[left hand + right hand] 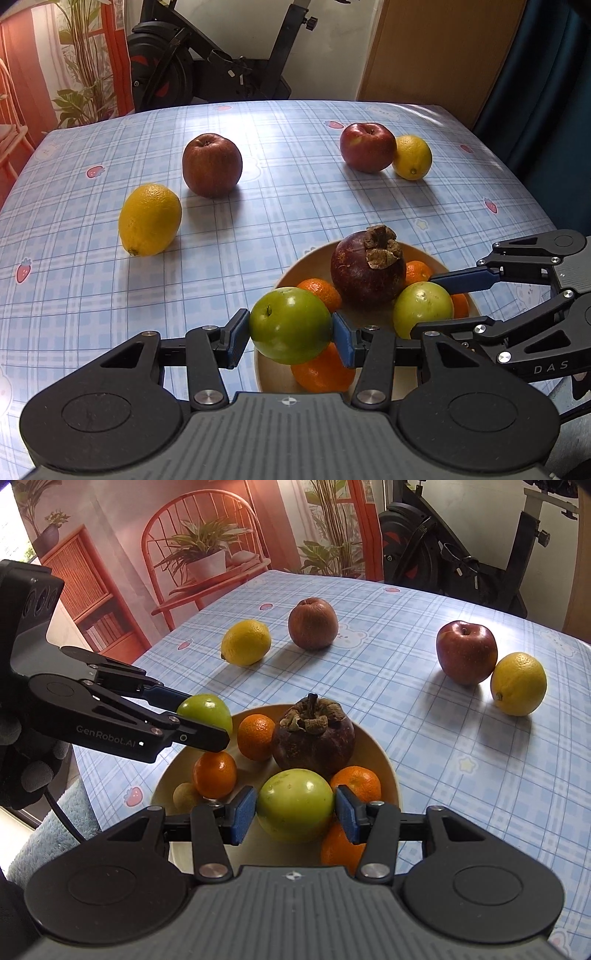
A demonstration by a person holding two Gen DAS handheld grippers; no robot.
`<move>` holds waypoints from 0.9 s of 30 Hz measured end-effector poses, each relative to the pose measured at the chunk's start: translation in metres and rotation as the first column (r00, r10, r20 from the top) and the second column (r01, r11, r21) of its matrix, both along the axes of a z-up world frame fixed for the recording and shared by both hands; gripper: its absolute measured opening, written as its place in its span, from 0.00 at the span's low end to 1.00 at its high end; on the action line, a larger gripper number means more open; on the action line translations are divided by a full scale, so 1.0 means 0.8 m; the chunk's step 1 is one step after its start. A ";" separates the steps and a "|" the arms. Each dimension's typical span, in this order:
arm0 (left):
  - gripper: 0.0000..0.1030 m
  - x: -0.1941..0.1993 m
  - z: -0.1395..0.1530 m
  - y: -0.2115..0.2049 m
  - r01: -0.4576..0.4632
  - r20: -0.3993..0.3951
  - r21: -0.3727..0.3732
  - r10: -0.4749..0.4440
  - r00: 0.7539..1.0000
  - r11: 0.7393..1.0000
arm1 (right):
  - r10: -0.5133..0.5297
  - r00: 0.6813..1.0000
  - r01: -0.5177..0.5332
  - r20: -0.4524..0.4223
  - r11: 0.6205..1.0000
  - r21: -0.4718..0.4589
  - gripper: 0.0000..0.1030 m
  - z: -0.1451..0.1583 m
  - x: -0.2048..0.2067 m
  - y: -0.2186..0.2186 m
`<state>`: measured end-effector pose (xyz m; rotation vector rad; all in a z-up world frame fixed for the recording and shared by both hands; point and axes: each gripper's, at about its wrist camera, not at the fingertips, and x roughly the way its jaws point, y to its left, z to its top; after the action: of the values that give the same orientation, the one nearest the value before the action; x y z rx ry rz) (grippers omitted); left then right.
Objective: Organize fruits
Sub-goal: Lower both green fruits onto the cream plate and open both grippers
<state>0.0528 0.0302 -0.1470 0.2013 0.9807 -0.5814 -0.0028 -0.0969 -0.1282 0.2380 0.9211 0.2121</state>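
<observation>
My left gripper (290, 338) is shut on a green apple (290, 321) just over the near rim of a cream bowl (321, 251). My right gripper (295, 816) is shut on a second green apple (295, 801) low over the same bowl (380, 753). Each gripper shows in the other's view: the right gripper (439, 302) from the right, the left gripper (203, 716) from the left. A dark purple fruit with a dry crown (314, 738) and several tangerines (214, 775) lie in the bowl.
On the blue checked tablecloth (295, 206) lie two red apples (212, 164) (367, 147) and two lemons (149, 219) (412, 157). A small tan fruit (186, 795) sits in the bowl. An exercise bike (207, 62) stands past the far edge. A gloved hand (26, 760) holds the left gripper.
</observation>
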 end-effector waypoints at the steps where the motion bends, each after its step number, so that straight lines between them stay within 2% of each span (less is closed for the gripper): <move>1: 0.50 0.002 -0.001 -0.002 0.000 -0.005 0.000 0.000 1.000 1.000 | -0.001 1.000 0.001 0.000 1.000 0.002 0.49 0.000 0.000 0.000; 13: 0.49 -0.003 -0.011 -0.004 0.033 -0.018 0.044 -0.032 0.999 0.998 | -0.004 1.000 0.004 0.002 1.000 0.011 0.49 0.000 -0.001 -0.002; 27: 0.51 -0.006 0.010 0.015 -0.010 0.008 -0.031 0.011 1.000 0.999 | -0.020 1.000 0.020 0.010 1.000 0.007 0.50 0.003 -0.003 -0.007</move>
<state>0.0479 0.0424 -0.1388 0.1711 0.9636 -0.5851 -0.0051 -0.1028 -0.1256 0.2528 0.9081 0.1979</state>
